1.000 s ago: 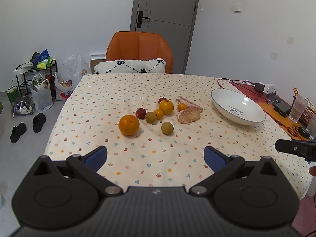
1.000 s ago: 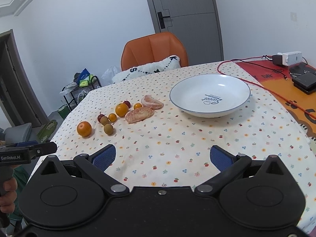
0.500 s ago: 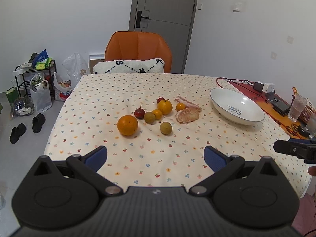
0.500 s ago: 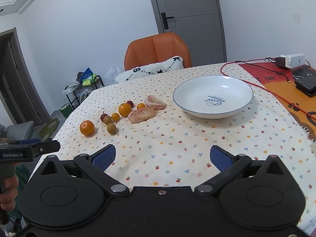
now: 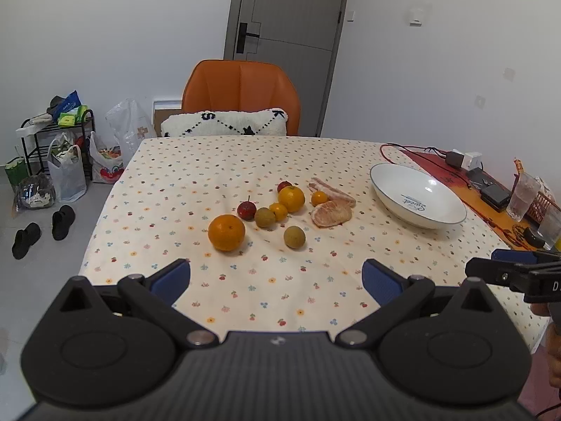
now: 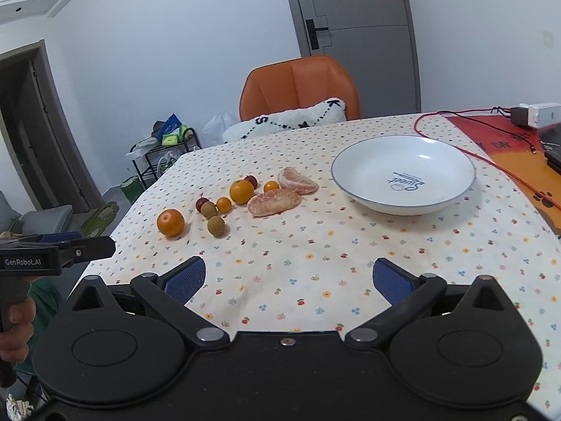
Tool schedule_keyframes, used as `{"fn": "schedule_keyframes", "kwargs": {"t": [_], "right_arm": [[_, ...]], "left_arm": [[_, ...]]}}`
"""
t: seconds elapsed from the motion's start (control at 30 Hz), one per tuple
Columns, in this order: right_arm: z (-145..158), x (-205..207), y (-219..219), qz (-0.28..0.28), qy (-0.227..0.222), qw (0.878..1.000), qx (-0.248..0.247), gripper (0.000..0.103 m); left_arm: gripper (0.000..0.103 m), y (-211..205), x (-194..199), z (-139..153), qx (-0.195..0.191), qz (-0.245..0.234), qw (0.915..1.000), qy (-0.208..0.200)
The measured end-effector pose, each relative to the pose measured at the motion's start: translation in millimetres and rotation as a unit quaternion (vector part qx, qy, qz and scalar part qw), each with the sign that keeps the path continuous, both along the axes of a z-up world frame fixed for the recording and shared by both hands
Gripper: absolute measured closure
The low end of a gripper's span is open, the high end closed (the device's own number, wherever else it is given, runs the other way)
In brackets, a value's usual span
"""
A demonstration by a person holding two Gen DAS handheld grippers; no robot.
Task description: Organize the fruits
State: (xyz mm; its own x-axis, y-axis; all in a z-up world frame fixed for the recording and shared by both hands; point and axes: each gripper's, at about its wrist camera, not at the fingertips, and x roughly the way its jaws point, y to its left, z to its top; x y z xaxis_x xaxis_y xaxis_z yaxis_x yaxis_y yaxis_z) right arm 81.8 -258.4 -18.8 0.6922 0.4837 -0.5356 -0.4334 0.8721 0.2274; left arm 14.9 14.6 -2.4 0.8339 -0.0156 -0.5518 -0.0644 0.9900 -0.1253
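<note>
Several fruits lie loose on the flowered tablecloth: a big orange (image 5: 226, 232) (image 6: 170, 222), a smaller orange (image 5: 291, 199) (image 6: 241, 191), small brown-green fruits (image 5: 294, 236) (image 6: 216, 226), a red fruit (image 5: 247, 210), and peeled citrus pieces (image 5: 330, 213) (image 6: 273, 203). An empty white bowl (image 5: 417, 196) (image 6: 403, 172) stands to their right. My left gripper (image 5: 276, 280) is open and empty over the near table edge, short of the fruits. My right gripper (image 6: 286, 279) is open and empty, short of the bowl and fruits.
An orange chair (image 5: 242, 94) with a white cushion stands behind the table. Cables, a power strip (image 6: 536, 115) and dark devices lie on an orange mat at the right. A glass (image 5: 522, 196) stands at the far right. Bags and a rack stand on the floor at left.
Both grippers have drifted slightly; the fruits and bowl sit a little nearer and shifted in both views. Nothing has been picked up; both jaws stay open.
</note>
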Motion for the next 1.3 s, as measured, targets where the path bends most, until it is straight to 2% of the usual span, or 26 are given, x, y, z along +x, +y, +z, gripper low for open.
{"fn": "schedule_keyframes", "kwargs": {"t": [0.47,0.7,0.77,0.93,1.13,1.3], "right_arm": [[-9,33,36,0.054,0.01,0.998,0.018,0.0],[-16,48,57,0.075,0.006,0.997,0.03,0.002],[-18,53,63,0.079,0.007,0.996,0.03,0.008],[-26,67,77,0.087,0.02,0.995,0.033,0.027],[-35,83,87,0.088,0.04,0.995,0.038,0.038],[-41,94,96,0.091,0.052,0.994,0.038,0.045]], "left_arm": [[0.001,22,26,-8,-0.025,-0.01,0.9996,-0.005],[0.002,28,40,-16,-0.023,-0.013,0.9996,-0.008],[0.004,31,45,-18,-0.023,-0.008,0.9997,-0.008],[0.014,36,58,-25,-0.029,0.002,0.9996,-0.007],[0.028,41,74,-36,-0.038,0.013,0.9992,0.005],[0.035,46,86,-44,-0.042,0.024,0.9987,0.014]]}}
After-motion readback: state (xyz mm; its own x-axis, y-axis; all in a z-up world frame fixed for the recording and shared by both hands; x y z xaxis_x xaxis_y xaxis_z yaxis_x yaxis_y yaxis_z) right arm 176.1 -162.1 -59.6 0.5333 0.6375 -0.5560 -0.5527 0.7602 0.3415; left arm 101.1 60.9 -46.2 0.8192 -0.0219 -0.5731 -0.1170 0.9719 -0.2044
